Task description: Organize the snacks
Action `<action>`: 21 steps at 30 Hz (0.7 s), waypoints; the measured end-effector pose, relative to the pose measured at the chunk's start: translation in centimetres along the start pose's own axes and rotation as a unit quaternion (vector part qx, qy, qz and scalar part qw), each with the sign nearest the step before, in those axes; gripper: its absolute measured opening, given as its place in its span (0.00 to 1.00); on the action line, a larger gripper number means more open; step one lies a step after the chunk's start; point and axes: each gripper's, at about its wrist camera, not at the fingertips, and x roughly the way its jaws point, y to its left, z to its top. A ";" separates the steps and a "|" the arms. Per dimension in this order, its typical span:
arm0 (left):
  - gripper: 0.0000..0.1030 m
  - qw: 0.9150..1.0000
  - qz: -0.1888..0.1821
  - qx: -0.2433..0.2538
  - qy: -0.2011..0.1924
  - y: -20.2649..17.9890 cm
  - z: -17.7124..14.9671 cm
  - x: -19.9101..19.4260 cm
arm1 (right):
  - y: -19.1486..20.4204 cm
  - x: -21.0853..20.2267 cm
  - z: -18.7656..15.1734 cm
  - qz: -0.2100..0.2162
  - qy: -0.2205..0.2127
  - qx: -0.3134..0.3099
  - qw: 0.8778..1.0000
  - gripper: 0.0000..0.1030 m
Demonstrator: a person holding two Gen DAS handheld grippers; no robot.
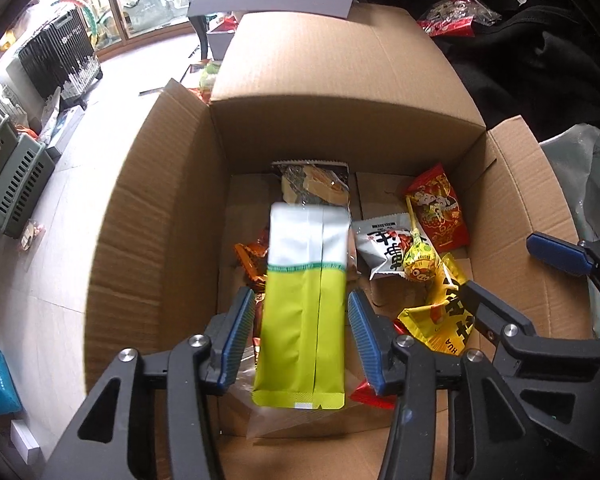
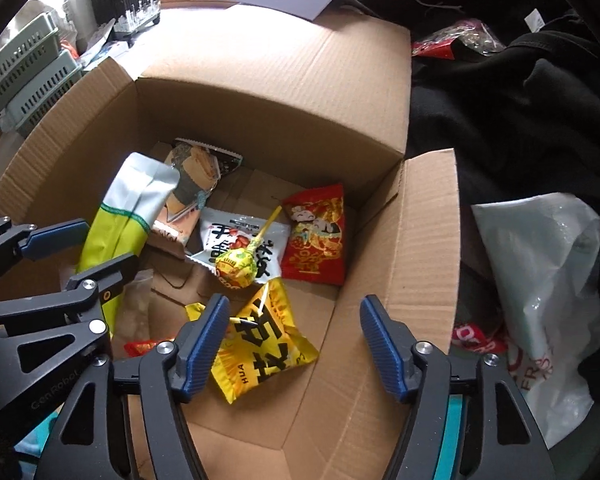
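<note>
Inside the cardboard box [image 1: 148, 216], both tongs gape, the green packet [image 1: 304, 320] loose between the left pair.

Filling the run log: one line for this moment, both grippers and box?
left gripper: open, green-white pouch between pads, untouched | right gripper: open, empty, above yellow packet | cardboard box: several snacks inside

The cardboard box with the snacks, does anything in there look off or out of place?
Mostly one thing: the green and white pouch hangs tilted between the left gripper's open pads, blurred, above the loose snacks scattered in the box.
</note>
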 end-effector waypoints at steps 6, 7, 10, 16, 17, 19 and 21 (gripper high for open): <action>0.57 0.999 0.004 -0.011 -0.030 0.1 0.4 -3.3 | -1.4 -2.6 0.2 0.015 -0.016 0.036 0.999 0.73; 0.58 0.999 0.004 -0.012 -0.035 0.1 0.6 -4.0 | -1.4 -3.2 0.3 0.018 -0.020 0.038 0.999 0.73; 0.58 0.999 0.003 -0.016 -0.045 0.2 0.8 -5.7 | -1.5 -5.0 0.8 0.025 -0.035 0.041 0.998 0.73; 0.58 0.996 0.000 -0.016 -0.085 0.4 1.5 -10.7 | -1.7 -10.4 1.3 0.050 -0.078 0.051 0.994 0.73; 0.58 0.996 0.001 -0.015 -0.091 0.5 1.8 -11.7 | -1.8 -11.6 1.4 0.054 -0.087 0.054 0.993 0.73; 0.58 0.995 0.002 -0.012 -0.103 0.4 1.6 -13.8 | -1.8 -13.4 1.6 0.058 -0.101 0.055 0.992 0.73; 0.58 0.993 0.007 -0.010 -0.120 0.3 1.6 -16.0 | -1.8 -15.6 1.6 0.060 -0.116 0.054 0.990 0.73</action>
